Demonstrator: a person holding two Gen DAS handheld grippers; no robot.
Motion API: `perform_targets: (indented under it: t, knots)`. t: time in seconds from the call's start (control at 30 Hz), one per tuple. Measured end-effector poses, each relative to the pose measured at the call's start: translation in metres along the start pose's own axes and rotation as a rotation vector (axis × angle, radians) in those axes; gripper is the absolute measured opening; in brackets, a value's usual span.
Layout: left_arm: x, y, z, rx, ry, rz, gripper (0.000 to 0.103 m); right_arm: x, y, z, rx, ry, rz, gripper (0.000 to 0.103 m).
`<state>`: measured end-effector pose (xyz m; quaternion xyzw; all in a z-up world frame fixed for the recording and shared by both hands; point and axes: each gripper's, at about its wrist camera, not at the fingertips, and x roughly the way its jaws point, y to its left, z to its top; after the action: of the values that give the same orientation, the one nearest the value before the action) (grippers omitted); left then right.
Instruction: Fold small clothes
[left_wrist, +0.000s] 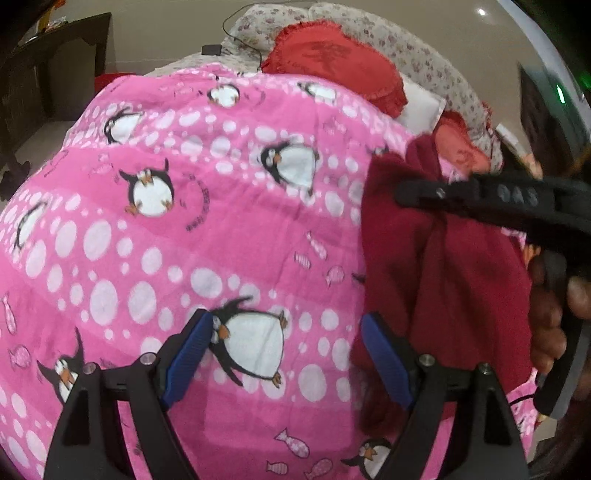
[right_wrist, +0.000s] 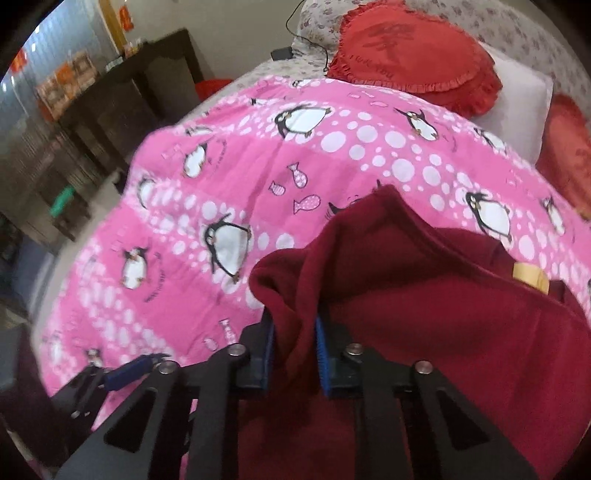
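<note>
My left claw (left_wrist: 284, 360) was wide open with nothing in it, hovering over the pink penguin blanket (left_wrist: 192, 221), and only that view caught my right claw (left_wrist: 436, 199) reaching in from the side. The right view showed what that one hid: blue pads (right_wrist: 323, 354) pinched on a bunched fold of the maroon garment (right_wrist: 443, 314), fleecy, crumpled, lying on the blanket's right side below the red heart pillow (right_wrist: 413, 59).

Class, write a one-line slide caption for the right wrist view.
Right gripper shut on a fold of the dark red garment above the pink penguin-print blanket.
</note>
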<state>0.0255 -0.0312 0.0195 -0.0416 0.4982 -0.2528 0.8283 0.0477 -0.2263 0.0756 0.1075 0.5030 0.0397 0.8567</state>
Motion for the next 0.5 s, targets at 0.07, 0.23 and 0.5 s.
perform_targets:
  t: [0.07,0.23,0.5]
  knots:
    - [-0.008,0.002,0.008,-0.005,-0.021,-0.039,0.086,-0.008,-0.007,-0.001,0.03,-0.012,0.048,0.0]
    - [-0.011,-0.018,0.021,0.066,-0.013,-0.173,0.086,-0.023,-0.027,-0.006,0.109,-0.033,0.136,0.0]
    - [0.009,-0.057,0.014,0.207,0.049,-0.279,0.088,-0.028,-0.035,-0.01,0.136,-0.042,0.162,0.0]
